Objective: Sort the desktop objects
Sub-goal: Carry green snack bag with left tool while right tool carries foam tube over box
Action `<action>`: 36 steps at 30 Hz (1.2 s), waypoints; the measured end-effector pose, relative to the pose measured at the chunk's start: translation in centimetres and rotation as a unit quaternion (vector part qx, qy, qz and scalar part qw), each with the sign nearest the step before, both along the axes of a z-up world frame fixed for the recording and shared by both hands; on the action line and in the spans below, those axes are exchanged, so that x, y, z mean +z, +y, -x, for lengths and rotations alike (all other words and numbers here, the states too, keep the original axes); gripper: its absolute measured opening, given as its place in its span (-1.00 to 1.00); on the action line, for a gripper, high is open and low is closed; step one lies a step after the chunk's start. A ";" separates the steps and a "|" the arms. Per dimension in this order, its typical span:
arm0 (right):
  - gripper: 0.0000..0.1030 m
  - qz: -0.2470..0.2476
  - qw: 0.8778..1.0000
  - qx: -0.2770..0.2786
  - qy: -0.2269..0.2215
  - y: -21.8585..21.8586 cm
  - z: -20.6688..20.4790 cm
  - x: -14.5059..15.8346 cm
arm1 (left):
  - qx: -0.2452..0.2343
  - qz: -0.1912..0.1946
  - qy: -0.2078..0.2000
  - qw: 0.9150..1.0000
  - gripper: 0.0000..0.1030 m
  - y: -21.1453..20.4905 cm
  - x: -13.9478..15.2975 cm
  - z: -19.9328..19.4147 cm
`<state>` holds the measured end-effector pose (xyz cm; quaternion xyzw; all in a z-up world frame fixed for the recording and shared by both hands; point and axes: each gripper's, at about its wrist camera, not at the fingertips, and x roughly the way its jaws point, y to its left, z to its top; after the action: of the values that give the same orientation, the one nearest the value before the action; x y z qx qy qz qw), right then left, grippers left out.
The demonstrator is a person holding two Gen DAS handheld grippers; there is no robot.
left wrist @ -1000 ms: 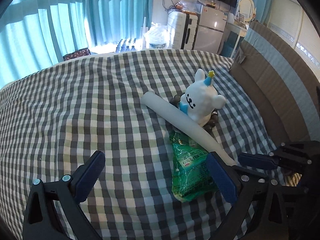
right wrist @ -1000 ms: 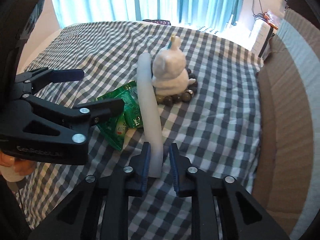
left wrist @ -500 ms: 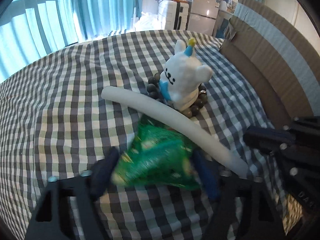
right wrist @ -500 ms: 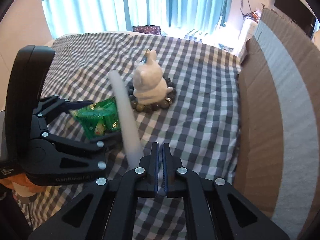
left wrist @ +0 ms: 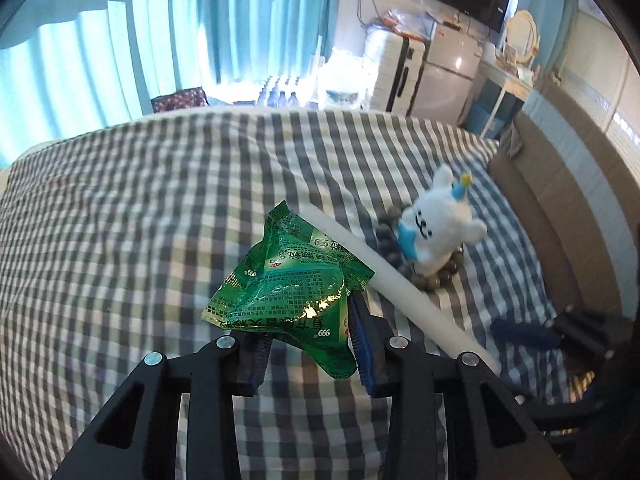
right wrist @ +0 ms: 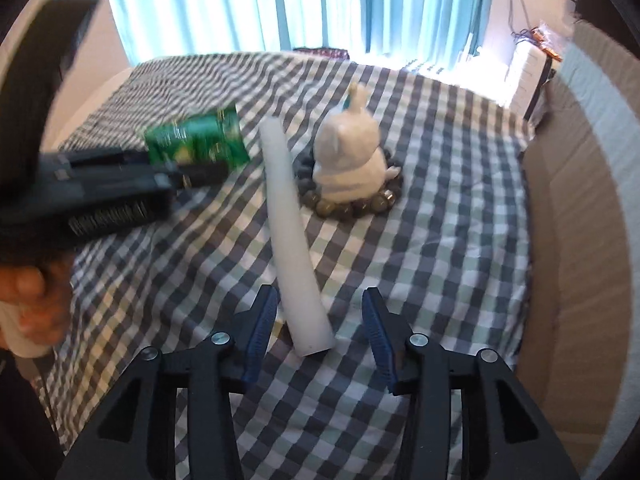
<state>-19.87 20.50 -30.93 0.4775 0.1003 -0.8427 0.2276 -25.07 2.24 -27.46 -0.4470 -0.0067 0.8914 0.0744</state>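
Note:
A green foil packet [left wrist: 292, 292] hangs above the checked cloth, gripped by my left gripper [left wrist: 308, 344], whose jaws are still closing on it. The right wrist view shows the same packet [right wrist: 196, 144] lifted at the left. A long white foam tube [right wrist: 288, 216] lies on the cloth. Its near end sits between the fingers of my right gripper [right wrist: 318, 332], whose jaws are opening and do not touch it. Beyond the tube [left wrist: 392, 280] a white plush bunny [left wrist: 436, 236] sits inside a ring of dark beads [right wrist: 352, 208].
A tall cardboard wall [right wrist: 580, 240] runs along the right side of the checked cloth [left wrist: 120, 240]. A person's hand [right wrist: 36, 300] holds the left gripper at the lower left. Curtains, a suitcase and a fridge stand far behind.
The left gripper closed on the green packet and raised it off the cloth. The right gripper let go of the tube end, shut beside it, then spread around it.

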 end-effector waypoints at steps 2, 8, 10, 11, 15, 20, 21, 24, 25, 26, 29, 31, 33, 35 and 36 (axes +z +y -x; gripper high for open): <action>-0.14 -0.003 1.000 0.005 0.000 -0.4 0.0 -0.4 | 0.003 -0.003 0.003 1.000 -0.30 -0.8 0.5 0.3; -0.78 -0.019 1.000 -0.002 0.003 -1.3 0.3 -0.7 | 0.018 -0.002 0.018 1.000 -0.30 -2.5 2.2 0.0; -0.85 -0.028 0.999 -0.002 0.022 -1.7 0.0 -0.1 | 0.025 0.000 0.027 0.999 -0.30 -3.2 3.1 -0.4; -0.86 -0.026 0.999 -0.006 0.036 -1.7 -0.1 0.6 | 0.028 0.000 0.033 0.999 -0.30 -3.5 3.6 -0.5; -0.86 0.006 0.997 -0.024 0.073 -0.6 -0.4 3.7 | 0.037 0.005 0.067 0.997 -0.30 -4.3 6.1 -2.3; -0.86 0.036 0.992 -0.037 0.113 0.1 -1.3 7.2 | 0.048 0.029 0.115 0.992 -0.30 -4.0 9.3 -3.6; -0.86 0.040 0.991 -0.038 0.120 0.1 -1.4 7.8 | 0.049 0.028 0.126 0.990 -0.30 -4.0 10.2 -4.2; -0.86 0.053 0.987 -0.038 0.146 0.4 -2.4 9.7 | 0.047 0.025 0.146 0.988 -0.30 -4.0 11.9 -5.7; -0.86 0.056 0.986 -0.038 0.154 0.4 -2.8 10.4 | 0.047 0.023 0.151 0.987 -0.30 -3.9 12.5 -6.1; -0.86 0.058 0.984 -0.038 0.161 0.4 -3.1 11.0 | 0.047 0.021 0.156 0.986 -0.30 -3.8 13.1 -6.5; -0.86 0.068 0.978 -0.046 0.190 0.7 -4.4 13.1 | 0.047 0.017 0.170 0.984 -0.30 -3.4 14.6 -7.6; -0.86 0.074 0.974 -0.054 0.207 0.9 -5.5 14.5 | 0.043 0.020 0.182 0.982 -0.30 -2.9 15.6 -8.4; -0.86 0.080 0.967 -0.070 0.232 1.0 -6.9 16.0 | 0.040 0.025 0.193 0.980 -0.30 -2.5 16.5 -9.1; -0.86 0.086 0.962 -0.076 0.247 1.1 -8.0 17.4 | 0.041 0.027 0.202 0.978 -0.30 -2.2 17.5 -9.8; -0.86 0.087 0.960 -0.078 0.255 1.3 -8.5 18.2 | 0.043 0.028 0.204 0.978 -0.30 -2.1 17.9 -10.3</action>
<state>-11.33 21.84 -12.73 0.2313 0.0438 -0.9571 0.1689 -14.76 0.12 -9.53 -0.2569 0.0141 0.9661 0.0235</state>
